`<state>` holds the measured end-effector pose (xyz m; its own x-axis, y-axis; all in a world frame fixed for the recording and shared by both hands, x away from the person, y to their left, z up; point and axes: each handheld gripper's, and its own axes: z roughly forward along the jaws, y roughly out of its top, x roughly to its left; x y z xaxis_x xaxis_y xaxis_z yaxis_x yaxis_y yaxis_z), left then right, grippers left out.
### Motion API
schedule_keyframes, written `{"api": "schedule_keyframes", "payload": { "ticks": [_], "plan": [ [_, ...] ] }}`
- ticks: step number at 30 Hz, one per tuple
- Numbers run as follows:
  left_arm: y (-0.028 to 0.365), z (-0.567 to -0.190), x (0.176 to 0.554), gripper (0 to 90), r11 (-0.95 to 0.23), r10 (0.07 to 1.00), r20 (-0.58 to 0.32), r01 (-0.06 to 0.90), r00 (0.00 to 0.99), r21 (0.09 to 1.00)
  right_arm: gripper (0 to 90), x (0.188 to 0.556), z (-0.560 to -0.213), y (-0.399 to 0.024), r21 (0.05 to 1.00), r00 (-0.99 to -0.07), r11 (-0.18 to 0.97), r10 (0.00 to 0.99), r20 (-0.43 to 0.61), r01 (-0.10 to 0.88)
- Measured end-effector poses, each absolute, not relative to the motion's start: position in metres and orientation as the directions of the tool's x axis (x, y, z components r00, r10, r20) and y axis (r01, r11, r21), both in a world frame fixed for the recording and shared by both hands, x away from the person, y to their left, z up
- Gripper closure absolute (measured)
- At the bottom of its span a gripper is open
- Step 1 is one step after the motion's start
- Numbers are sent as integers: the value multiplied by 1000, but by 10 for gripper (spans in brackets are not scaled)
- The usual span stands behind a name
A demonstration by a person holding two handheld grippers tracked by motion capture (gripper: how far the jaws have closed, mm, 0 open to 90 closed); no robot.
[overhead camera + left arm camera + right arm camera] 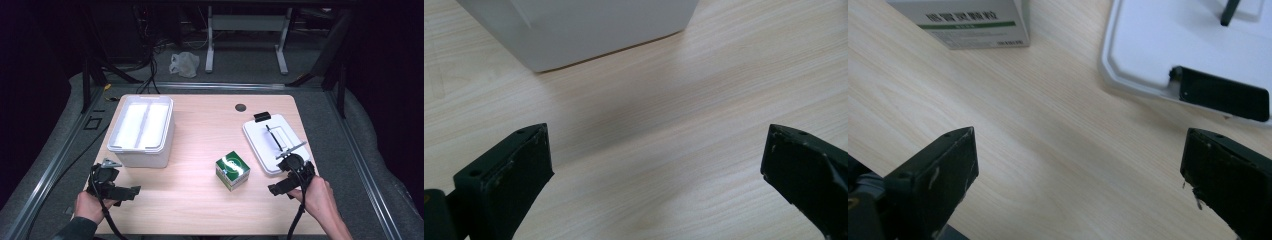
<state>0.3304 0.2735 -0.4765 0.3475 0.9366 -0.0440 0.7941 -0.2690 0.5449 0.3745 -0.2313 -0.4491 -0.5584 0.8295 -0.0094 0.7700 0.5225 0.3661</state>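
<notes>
Green-white box (970, 22): printed line on side, too blurred to read.

A small green-and-white carton (232, 170) stands upright on the pale wooden table, just right of centre in the lower half of the high view, turned corner-on so a round white emblem shows on its green top. A white storage bin (142, 130), open and rectangular, sits at centre left of that view, well apart from the carton. Its flat white lid (275, 142), fitted with black latches, lies at centre right, slightly angled, near the carton.
</notes>
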Motion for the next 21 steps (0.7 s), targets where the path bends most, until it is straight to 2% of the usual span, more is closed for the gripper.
{"api": "schedule_keyframes", "payload": {
  "ticks": [10,21],
  "plan": [
    [274,-478,329,0,-268,940,-38,802,339,533,3,395,-440,-183,356,-624,583,781,1,730],
    [278,-479,326,0,-270,940,-37,806,339,527,0,420,-448,-135,313,-674,632,738,34,709]
  ]
}}
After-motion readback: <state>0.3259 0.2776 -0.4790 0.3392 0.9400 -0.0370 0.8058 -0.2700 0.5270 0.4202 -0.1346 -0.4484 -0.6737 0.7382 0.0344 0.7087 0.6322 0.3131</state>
